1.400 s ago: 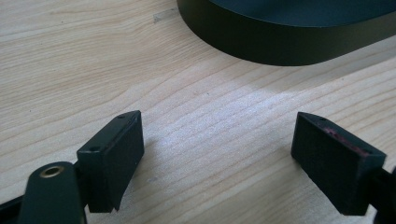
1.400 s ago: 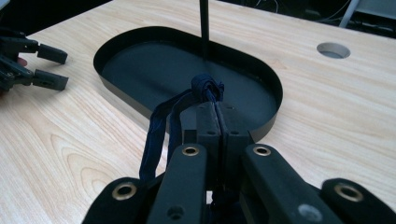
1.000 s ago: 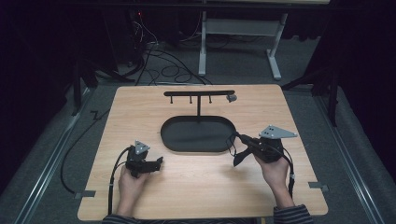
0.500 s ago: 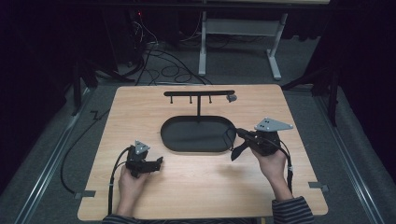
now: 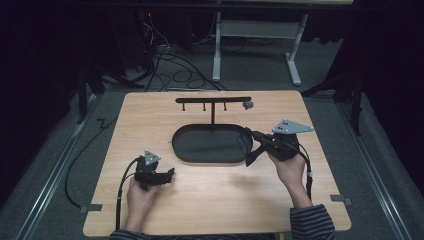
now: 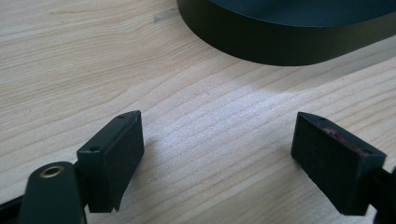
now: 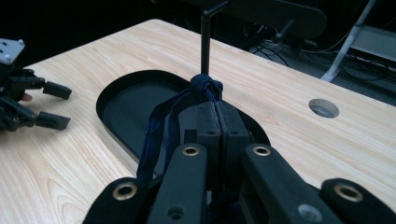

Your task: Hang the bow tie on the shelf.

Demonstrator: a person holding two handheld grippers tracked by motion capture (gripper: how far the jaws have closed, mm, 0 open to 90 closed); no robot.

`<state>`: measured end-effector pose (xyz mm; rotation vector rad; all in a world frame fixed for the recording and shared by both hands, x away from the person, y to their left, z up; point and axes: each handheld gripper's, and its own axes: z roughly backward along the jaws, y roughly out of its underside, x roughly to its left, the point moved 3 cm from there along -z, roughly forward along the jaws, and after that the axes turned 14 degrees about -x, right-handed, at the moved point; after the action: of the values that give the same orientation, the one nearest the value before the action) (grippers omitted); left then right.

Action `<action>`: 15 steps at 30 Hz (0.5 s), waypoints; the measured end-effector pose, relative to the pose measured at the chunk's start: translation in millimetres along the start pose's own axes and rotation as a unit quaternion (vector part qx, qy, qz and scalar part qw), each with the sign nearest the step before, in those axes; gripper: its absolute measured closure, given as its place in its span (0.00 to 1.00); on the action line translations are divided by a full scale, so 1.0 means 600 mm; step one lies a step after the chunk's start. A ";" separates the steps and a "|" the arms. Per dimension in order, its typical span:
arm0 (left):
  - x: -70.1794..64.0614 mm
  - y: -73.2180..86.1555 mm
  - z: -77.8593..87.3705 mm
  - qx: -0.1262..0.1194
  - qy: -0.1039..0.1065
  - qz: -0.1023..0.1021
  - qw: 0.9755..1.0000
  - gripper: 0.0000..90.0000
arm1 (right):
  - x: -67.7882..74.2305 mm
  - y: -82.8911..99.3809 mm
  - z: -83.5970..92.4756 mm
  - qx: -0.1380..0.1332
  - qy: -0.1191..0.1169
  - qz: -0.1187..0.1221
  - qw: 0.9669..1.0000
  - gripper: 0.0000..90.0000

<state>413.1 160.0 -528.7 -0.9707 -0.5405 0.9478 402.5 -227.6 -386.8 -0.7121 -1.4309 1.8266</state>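
My right gripper (image 5: 250, 133) hangs over the right end of a black oval tray (image 5: 186, 150), pointing left. Its jaws are shut on a dark blue cord (image 7: 161, 126). The cord's knot (image 7: 207, 86) sticks out past the pads, and the loop (image 5: 242, 145) droops toward the tray. Behind the tray stands a black T-shaped rack (image 5: 213, 100) with small hooks under its bar. At the front left of the table my left gripper (image 5: 170, 175) rests low, open, with only bare wood between its pads (image 6: 116, 154). It also appears at the left edge of the right gripper view (image 7: 51, 105).
The wooden table (image 5: 150, 115) ends close behind the rack. A small grey round thing (image 5: 247, 105) lies by the rack's right end. Cables and a white metal stand (image 5: 217, 55) are on the dark floor beyond the table.
The right gripper has lifted and drifted farther from the person, over the tray's right end, with the cord still in it. The left gripper has stayed put.
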 end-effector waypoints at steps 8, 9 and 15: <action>0.000 0.000 0.000 0.000 0.000 0.000 1.000 0.19 | -0.005 -0.015 -0.001 -0.011 -0.003 -0.004 1.000 1.00; 0.000 0.000 0.000 0.000 0.000 0.000 1.000 0.19 | -0.006 -0.020 -0.002 -0.009 -0.002 0.001 1.000 1.00; 0.000 0.000 0.000 0.000 0.000 0.000 1.000 0.19 | -0.009 -0.030 -0.008 -0.009 0.001 0.004 1.000 1.00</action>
<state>413.1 160.0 -528.7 -0.9706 -0.5404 0.9475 412.6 -226.6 -370.6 -0.7285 -1.4471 1.8208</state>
